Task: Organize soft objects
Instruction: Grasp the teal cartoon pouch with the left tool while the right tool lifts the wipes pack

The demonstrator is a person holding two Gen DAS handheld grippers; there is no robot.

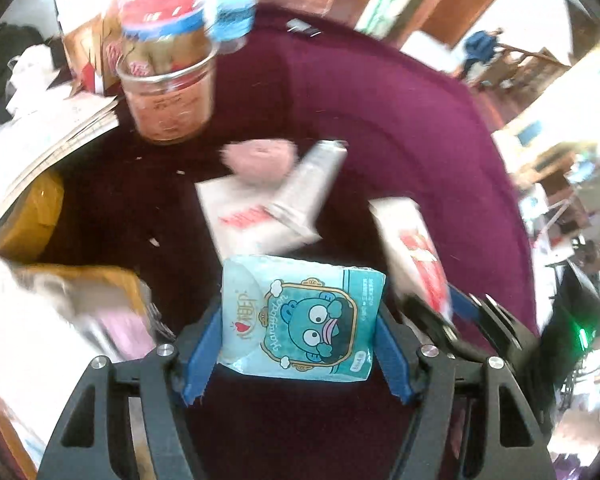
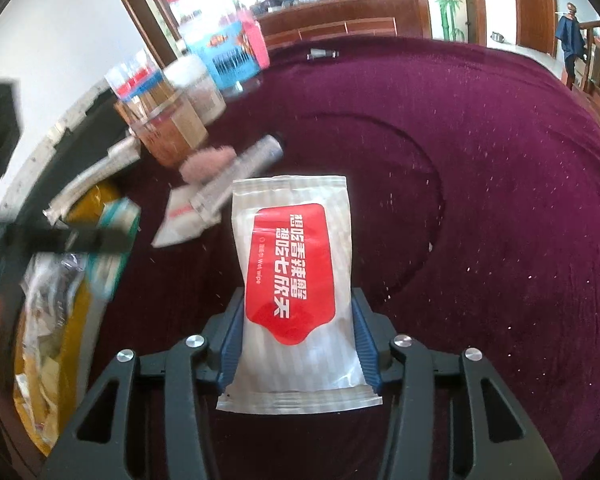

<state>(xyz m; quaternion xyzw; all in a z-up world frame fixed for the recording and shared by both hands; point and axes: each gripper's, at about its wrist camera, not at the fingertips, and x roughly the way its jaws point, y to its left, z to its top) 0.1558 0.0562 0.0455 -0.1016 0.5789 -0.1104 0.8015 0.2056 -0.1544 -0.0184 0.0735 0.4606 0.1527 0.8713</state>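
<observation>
Grasping in both hands. Between the blue pads of the left hand-held gripper [image 1: 300, 312]: a teal tissue pack [image 1: 296, 324] with a cartoon face, pinched at its two side edges and sharp in the left view while the background is smeared (so judged to be carried, not lying loose). Between the pads of the right hand-held gripper [image 2: 298, 314]: a white wet wipe pack [image 2: 296, 264] with a red label, clamped across its narrow width near the bottom. Long axis straight forward along the fingers, upper half free above the purple-covered surface [image 2: 480, 200].

Decisive for the coming move: the place of the small heap on the surface. There, a second wet wipe pack [image 1: 252, 220] lying flat, with a silver tube [image 1: 308, 184] aslant across its far corner and a pink fluffy thing [image 1: 260, 158] touching at the back. From the left hand-held gripper, directly ahead, just beyond the tissue pack's far edge. From the right hand-held gripper, ahead but off to the left, with bare cloth between.

Probably nearer, therefore: the left hand. Probably best to set the tissue pack down beside the lying pack first, then to bring the right pack leftward and turn it so that its long axis matches.

To watch: the tube, easy to roll if nudged, and the glass jar [image 1: 168, 92] further back on the left.
</observation>
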